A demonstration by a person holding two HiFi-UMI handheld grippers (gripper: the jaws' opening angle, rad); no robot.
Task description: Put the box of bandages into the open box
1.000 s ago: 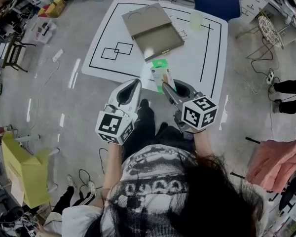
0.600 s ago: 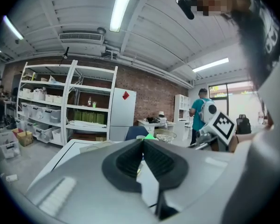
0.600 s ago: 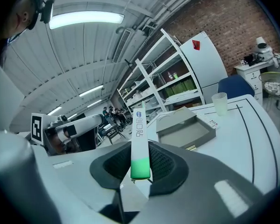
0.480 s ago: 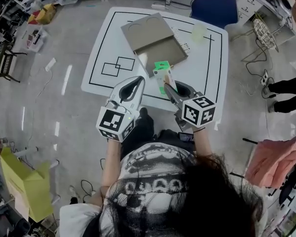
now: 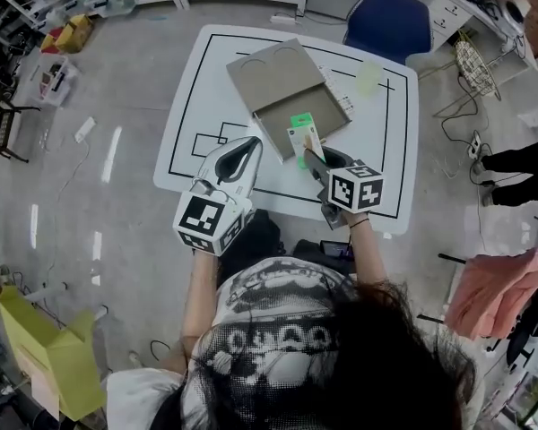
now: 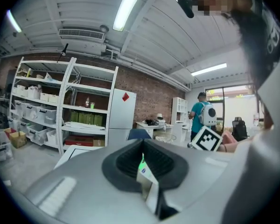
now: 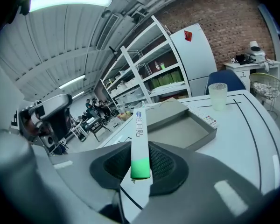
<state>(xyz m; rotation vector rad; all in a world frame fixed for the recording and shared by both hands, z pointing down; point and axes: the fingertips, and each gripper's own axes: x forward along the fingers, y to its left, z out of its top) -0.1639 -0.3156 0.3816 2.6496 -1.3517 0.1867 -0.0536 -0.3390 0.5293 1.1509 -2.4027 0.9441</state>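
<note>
Pushed forward, right gripper [image 5: 309,155] now has the open box [image 5: 309,106] just ahead
clamped on the box of bandages [image 5: 302,135], drop's close; left gripper [image 5: 251,141] closed, empty

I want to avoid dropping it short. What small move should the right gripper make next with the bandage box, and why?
Probably ease forward a little, then lower. The right gripper is shut on the bandage box, which hangs about over the near edge of the open box; its bare tray lies just ahead.
</note>
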